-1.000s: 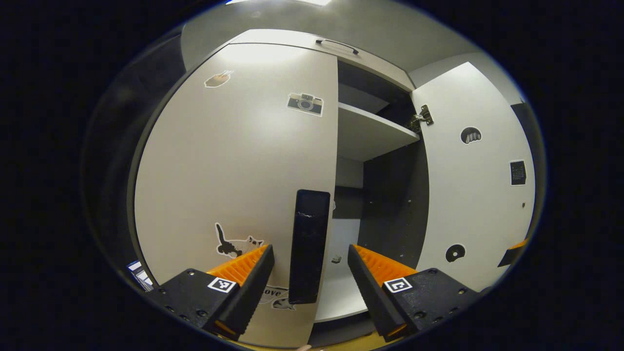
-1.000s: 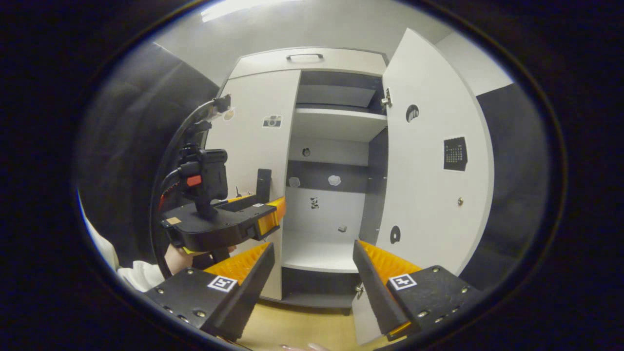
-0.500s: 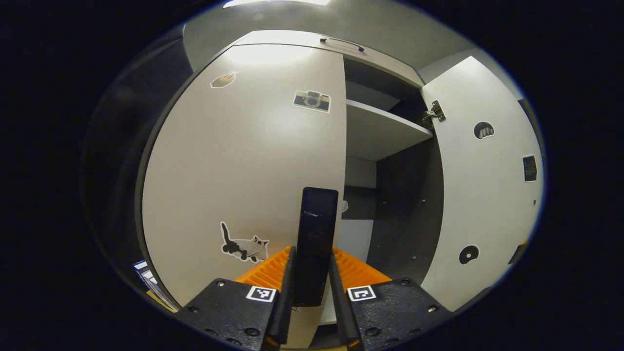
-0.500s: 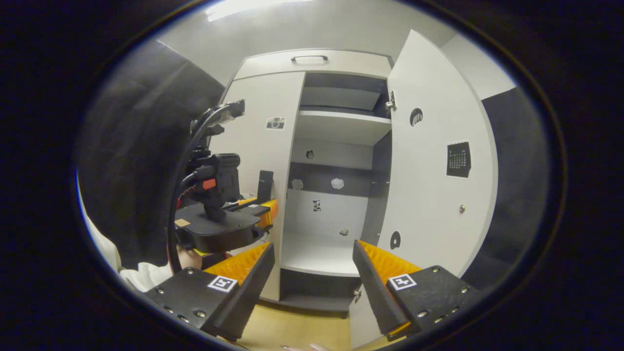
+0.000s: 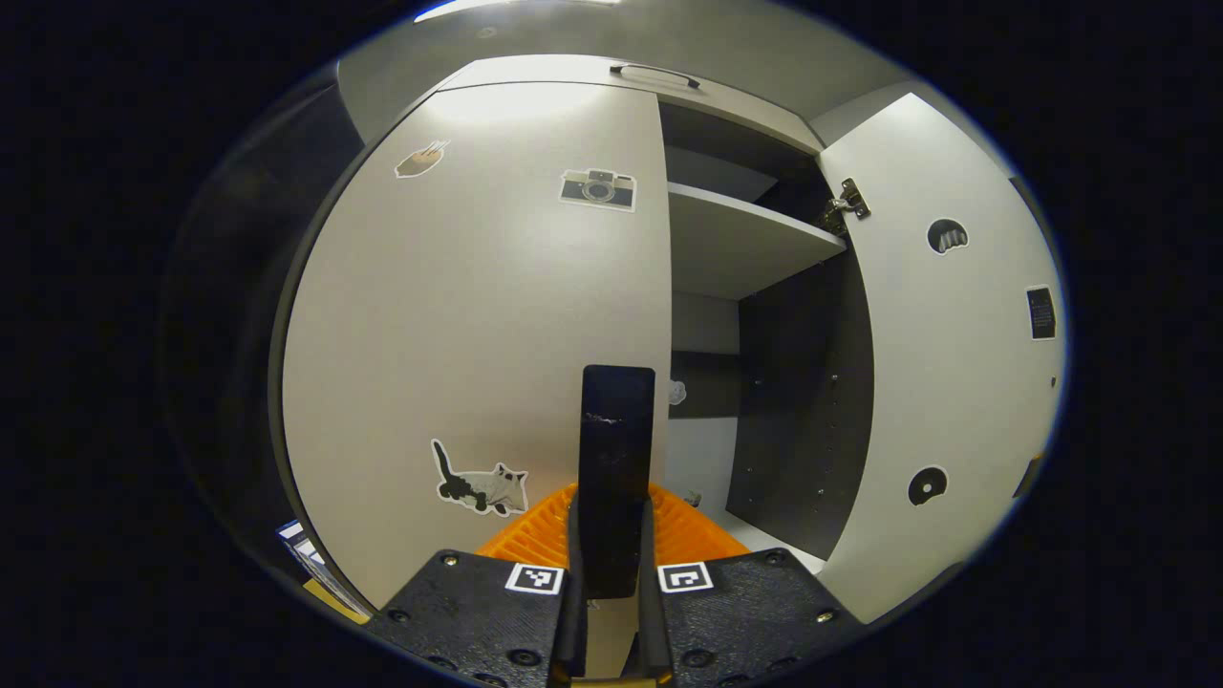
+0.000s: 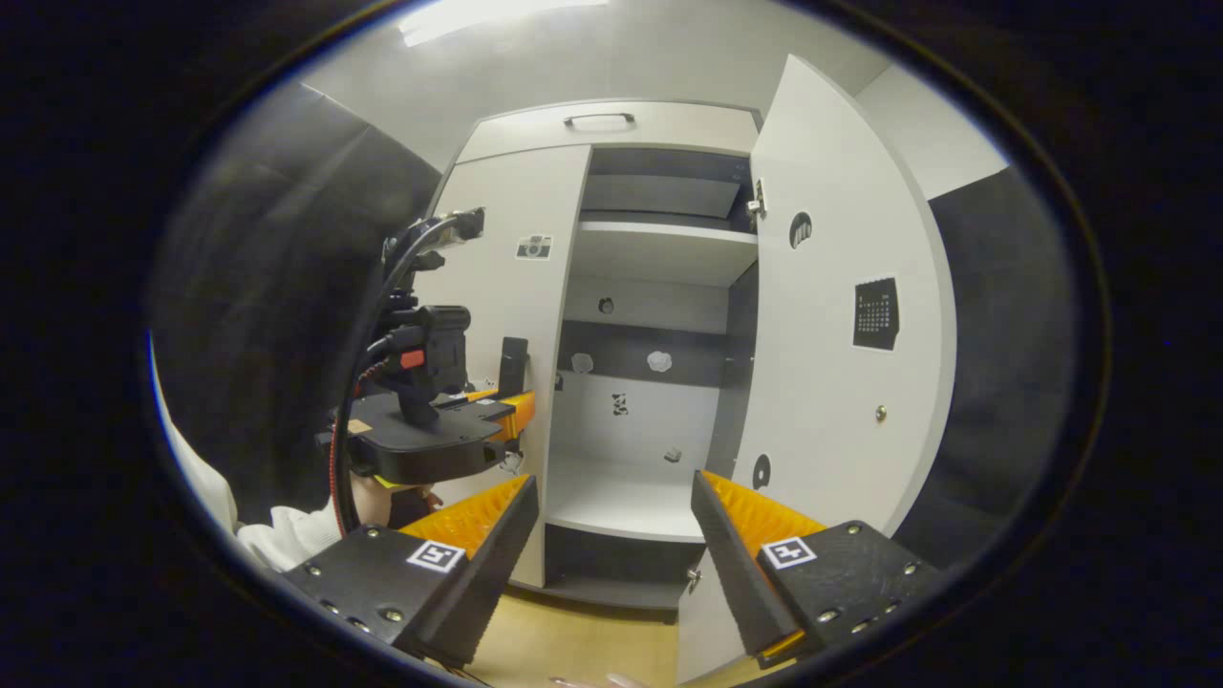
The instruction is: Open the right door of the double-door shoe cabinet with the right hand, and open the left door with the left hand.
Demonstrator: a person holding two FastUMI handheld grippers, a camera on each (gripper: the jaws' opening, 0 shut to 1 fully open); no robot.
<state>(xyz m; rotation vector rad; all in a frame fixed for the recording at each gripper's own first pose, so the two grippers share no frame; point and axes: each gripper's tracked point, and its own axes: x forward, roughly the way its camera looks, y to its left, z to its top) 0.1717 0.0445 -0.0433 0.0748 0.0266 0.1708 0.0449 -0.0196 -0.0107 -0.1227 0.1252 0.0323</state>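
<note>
The white shoe cabinet (image 6: pixel 611 124) has its right door (image 6: pixel 841 315) swung wide open; that door (image 5: pixel 955 382) also stands at the right in the left gripper view. The left door (image 5: pixel 478 315) lies close to the cabinet front, with a black upright handle (image 5: pixel 616 478) at its free edge. My left gripper (image 5: pixel 610 535) is shut on that handle, one finger on each side. In the right gripper view the left gripper (image 6: pixel 516 406) reaches the left door (image 6: pixel 506 287) at its handle (image 6: pixel 513 363). My right gripper (image 6: pixel 611 535) hangs open in front of the cabinet, holding nothing.
Inside the cabinet are a white shelf (image 6: pixel 659 248), a dark back band and a white bottom board (image 6: pixel 621 497). A top drawer handle (image 6: pixel 597 118) sits above the doors. A person's hand and white sleeve (image 6: pixel 277 535) hold the left gripper. The floor (image 6: pixel 573 640) is light wood.
My left gripper has gone from open around the left door's handle to shut on it. The right gripper stays open in front of the cabinet and barely shifts.
</note>
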